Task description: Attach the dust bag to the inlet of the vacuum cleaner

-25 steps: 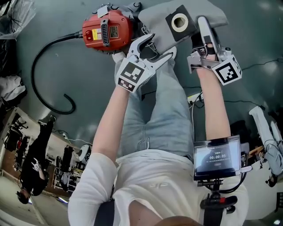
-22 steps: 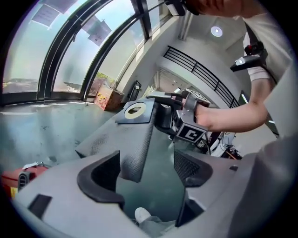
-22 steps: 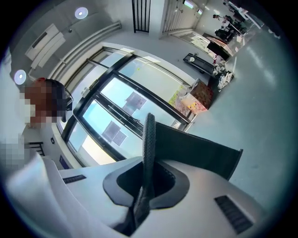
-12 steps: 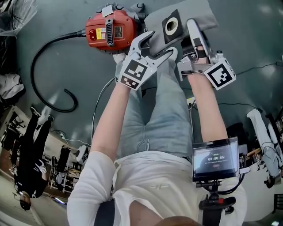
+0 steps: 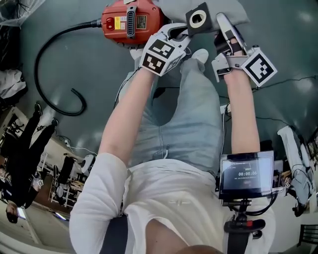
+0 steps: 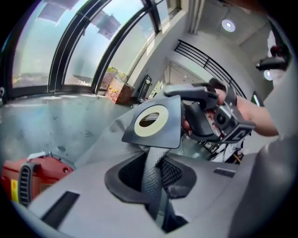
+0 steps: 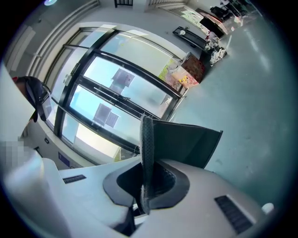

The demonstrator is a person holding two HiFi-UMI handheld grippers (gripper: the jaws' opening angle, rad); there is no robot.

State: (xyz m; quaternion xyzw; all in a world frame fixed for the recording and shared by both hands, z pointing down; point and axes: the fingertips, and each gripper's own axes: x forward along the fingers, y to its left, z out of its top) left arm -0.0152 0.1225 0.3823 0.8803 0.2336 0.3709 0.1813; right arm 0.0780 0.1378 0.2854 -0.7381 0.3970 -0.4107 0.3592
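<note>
The red vacuum cleaner (image 5: 130, 22) lies on the grey floor at the top of the head view, and shows as a red body (image 6: 28, 179) low on the left in the left gripper view. Just right of it hangs the grey dust bag (image 5: 231, 9), with its dark collar (image 5: 199, 20) and cream-ringed hole (image 6: 151, 121). My left gripper (image 5: 180, 33) is closing its jaws on a fold of bag fabric (image 6: 151, 174) below the collar. My right gripper (image 5: 223, 24) is shut on the bag's edge (image 7: 147, 153) beside the collar (image 7: 186, 144).
A black hose (image 5: 49, 59) curves from the vacuum over the floor at the left. The person's jeans-clad legs (image 5: 191, 124) lie below both grippers. A small screen (image 5: 247, 173) sits on a mount at the right. A cable (image 5: 293, 79) crosses the floor on the right.
The left gripper's jaws went from wide open to closed round the bag fabric. Both hands and the bag moved up the head view, toward the vacuum.
</note>
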